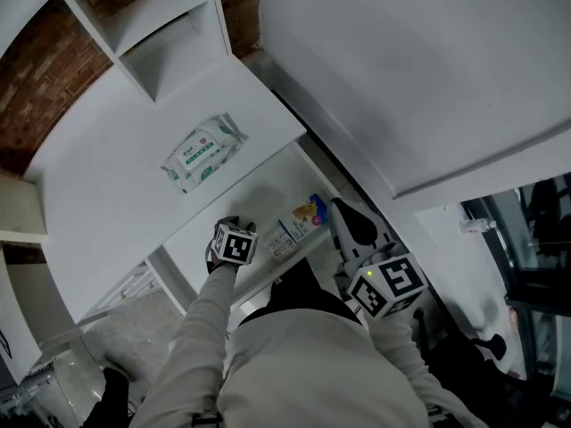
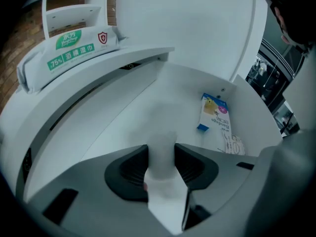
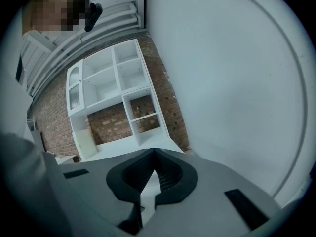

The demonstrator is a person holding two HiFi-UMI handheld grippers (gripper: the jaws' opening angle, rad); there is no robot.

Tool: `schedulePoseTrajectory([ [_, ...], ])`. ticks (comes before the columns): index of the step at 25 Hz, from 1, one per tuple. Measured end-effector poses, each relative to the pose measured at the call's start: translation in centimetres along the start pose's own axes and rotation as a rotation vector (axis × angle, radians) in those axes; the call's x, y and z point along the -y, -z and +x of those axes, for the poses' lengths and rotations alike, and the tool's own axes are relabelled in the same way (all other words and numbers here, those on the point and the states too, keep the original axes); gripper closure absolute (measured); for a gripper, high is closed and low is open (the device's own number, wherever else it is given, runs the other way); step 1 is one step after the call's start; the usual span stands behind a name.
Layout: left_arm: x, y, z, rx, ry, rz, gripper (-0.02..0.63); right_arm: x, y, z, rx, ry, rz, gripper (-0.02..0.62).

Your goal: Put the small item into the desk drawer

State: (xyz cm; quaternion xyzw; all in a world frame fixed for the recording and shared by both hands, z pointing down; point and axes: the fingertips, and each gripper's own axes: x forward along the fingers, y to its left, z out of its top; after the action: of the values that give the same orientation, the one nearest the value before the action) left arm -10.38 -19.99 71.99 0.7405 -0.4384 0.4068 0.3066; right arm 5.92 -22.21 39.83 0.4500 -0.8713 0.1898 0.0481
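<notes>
Head view: table (image 1: 116,176) white, wipes pack (image 1: 203,154) mid-surface, back from front edge. Drawer (image 1: 259,194) open under that edge. Bandage box (image 1: 297,226) at drawer's 4 o'clock end, rest of floor bare. Left gripper (image 1: 230,230) over drawer's near rim, 6 o'clock. Right gripper (image 1: 346,217) past drawer end, 4 o'clock.

Left gripper view: fingers (image 2: 131,169) pinching small white item (image 2: 161,162) over bare drawer floor. Box at 2 o'clock, well apart.

Right gripper view: fingers (image 3: 173,172) pressed together. Shelf unit (image 3: 118,93) at 11 o'clock, white wall (image 3: 237,83) at 3.

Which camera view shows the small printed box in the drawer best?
The left gripper view: the box lies close and flat, its print visible. The head view shows the box small, from above. The right gripper view misses it.
</notes>
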Motion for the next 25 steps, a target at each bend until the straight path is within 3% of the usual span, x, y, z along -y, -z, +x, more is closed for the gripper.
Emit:
schedulePoseTrajectory([
  [5,-0.3,0.9,0.8,-0.027,-0.015,0.002,0.428,0.0,0.2,0.2,-0.007,0.0,0.004,0.568],
  [14,0.1,0.9,1.2,-0.045,0.027,-0.042,0.424,-0.1,0.3,0.3,-0.012,-0.012,0.0,0.568],
  [25,-0.4,-2.2,-2.5,0.087,0.0,-0.032,0.391,-1.3,0.5,0.6,-0.016,-0.04,0.0,0.568],
])
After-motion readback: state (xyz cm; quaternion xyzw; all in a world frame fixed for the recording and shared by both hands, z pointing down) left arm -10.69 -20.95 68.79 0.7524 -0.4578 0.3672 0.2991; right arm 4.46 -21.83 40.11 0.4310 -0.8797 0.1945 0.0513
